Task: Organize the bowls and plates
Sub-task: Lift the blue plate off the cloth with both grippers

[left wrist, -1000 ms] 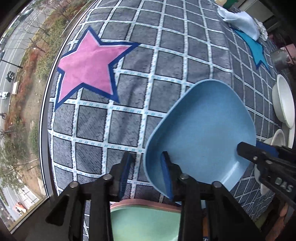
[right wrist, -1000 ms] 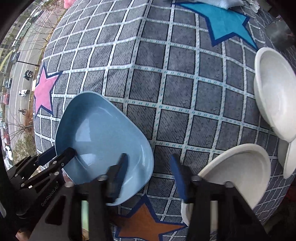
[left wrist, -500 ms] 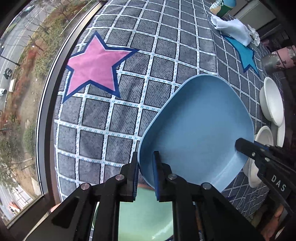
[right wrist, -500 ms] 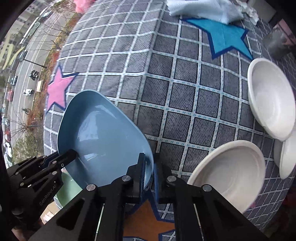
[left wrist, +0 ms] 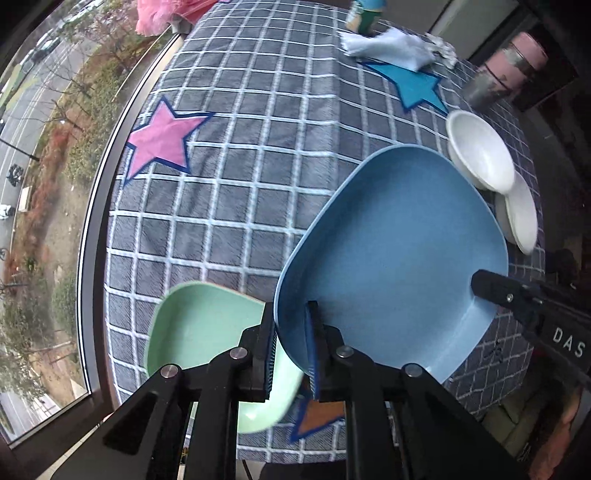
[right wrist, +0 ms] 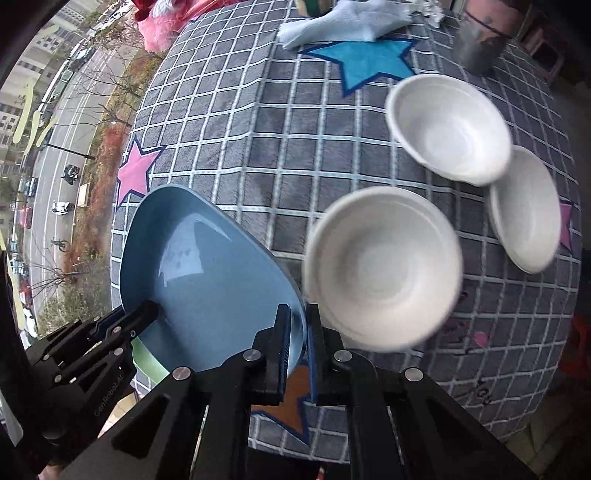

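Both grippers hold one blue plate (left wrist: 399, 258) lifted above the table. My left gripper (left wrist: 291, 347) is shut on its near left rim. My right gripper (right wrist: 295, 336) is shut on the opposite rim of the blue plate (right wrist: 207, 280) and shows at the right of the left wrist view (left wrist: 487, 288). A green plate (left wrist: 199, 332) lies on the table below and left of the blue one. Three white bowls sit to the right: a near one (right wrist: 384, 269), a far one (right wrist: 447, 129) and one at the edge (right wrist: 524, 210).
The table has a grey checked cloth (left wrist: 251, 177) with pink, blue and orange stars. A white rag (right wrist: 340, 22), a metal cup (right wrist: 480, 40) and a can (left wrist: 365, 18) stand at the far side. A window runs along the left table edge.
Both grippers closed on the blue plate's rim and lifted it up off the green plate. The green plate is now uncovered.
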`<state>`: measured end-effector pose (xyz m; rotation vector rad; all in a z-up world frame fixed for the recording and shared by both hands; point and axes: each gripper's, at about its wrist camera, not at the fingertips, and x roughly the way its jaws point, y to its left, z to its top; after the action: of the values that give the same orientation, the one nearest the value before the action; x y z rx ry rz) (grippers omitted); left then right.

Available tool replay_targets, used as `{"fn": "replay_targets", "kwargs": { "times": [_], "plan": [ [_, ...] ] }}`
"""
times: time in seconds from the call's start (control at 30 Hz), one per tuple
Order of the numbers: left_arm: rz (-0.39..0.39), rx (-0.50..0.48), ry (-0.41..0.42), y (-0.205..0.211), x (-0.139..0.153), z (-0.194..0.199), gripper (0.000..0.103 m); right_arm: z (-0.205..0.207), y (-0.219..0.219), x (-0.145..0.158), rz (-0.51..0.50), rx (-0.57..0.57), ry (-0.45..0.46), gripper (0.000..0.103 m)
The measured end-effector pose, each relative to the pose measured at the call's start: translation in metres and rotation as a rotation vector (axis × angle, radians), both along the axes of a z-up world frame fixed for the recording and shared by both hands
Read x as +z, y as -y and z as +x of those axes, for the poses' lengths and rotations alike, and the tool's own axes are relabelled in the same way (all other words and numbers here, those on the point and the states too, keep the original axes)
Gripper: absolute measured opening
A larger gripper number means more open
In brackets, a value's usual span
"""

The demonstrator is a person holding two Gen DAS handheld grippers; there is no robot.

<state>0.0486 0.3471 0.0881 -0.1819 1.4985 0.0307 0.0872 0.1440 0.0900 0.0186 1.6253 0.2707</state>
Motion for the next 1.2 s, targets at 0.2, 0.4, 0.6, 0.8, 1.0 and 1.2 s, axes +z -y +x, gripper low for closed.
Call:
{"fn": "replay_targets", "kwargs": {
  "times": [0.2,0.4,0.6,0.8,1.0,1.2],
  "plan": [
    [0.008,-0.083,-0.011,0.060,0.008,-0.019,0.016,-0.014,0.052,0.010,-0.023,-0.012,0.002,0.010],
    [0.018,-0.184,-0.024,0.111,0.016,-0.028,0.017,-0.030,0.107,0.010,-0.018,-0.043,-0.015,0.010],
    [0.046,-0.249,-0.006,0.152,0.030,-0.018,0.017,-0.036,0.143,0.017,-0.036,-0.046,0.002,0.010],
    [0.060,-0.298,0.007,0.182,0.038,-0.011,0.017,-0.030,0.175,0.026,-0.033,-0.067,0.028,0.011],
    [0.060,-0.277,0.004,0.196,0.041,-0.010,0.017,-0.029,0.185,0.029,-0.040,-0.036,0.037,0.011],
    [0.065,-0.262,-0.002,0.201,0.041,-0.013,0.017,-0.029,0.188,0.029,-0.041,-0.008,0.035,0.011]
  ]
}}
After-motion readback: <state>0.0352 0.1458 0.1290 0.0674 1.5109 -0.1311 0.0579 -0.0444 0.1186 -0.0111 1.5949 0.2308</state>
